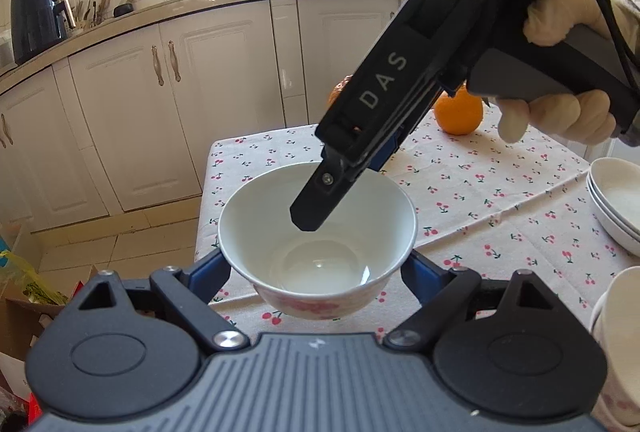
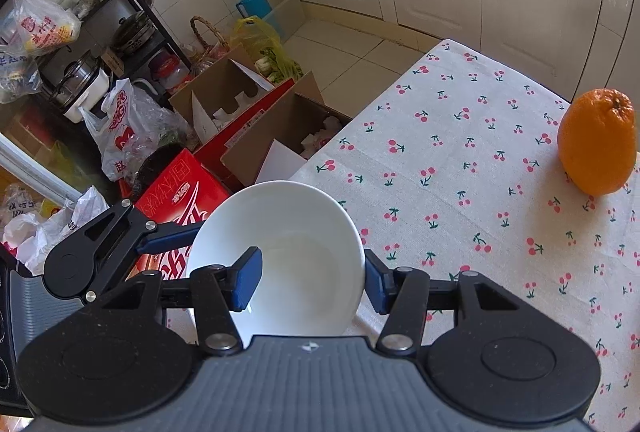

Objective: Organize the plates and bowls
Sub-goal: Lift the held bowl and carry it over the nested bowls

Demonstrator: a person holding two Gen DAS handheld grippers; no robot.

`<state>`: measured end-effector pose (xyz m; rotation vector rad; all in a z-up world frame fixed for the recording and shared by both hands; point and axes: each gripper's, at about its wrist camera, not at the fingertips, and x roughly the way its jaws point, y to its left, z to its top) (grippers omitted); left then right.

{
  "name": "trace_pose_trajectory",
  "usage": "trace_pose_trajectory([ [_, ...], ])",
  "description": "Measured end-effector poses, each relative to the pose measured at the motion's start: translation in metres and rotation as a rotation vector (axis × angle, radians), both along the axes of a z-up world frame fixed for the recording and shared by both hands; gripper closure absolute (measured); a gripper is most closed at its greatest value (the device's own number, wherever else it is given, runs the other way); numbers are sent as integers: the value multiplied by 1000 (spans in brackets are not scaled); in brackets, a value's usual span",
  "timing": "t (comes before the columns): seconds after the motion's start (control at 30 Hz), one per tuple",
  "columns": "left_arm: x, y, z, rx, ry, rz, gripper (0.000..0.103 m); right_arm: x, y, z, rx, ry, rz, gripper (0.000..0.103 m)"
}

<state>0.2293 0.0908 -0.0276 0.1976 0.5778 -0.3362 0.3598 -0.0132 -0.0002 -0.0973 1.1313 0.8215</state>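
A white bowl with pink flowers outside is held off the table between the blue pads of my left gripper, which is shut on its sides. My right gripper reaches down from the upper right; one finger sits inside the bowl. In the right wrist view the bowl has one blue pad inside it and the other pad outside its right wall, so my right gripper straddles the rim. Whether it presses the wall I cannot tell. A stack of white plates lies at the right.
The table has a cherry-print cloth. An orange sits on it near the far edge. Another white bowl stands at the lower right. Cardboard boxes and bags crowd the floor left of the table. Kitchen cabinets stand behind.
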Motion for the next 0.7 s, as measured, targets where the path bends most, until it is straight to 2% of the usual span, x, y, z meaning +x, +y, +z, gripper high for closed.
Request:
trace_pose_trajectory([
  [0.7,-91,-31,44,-16,-25,-41,12,-106,-44,43,23,-89,24,43],
])
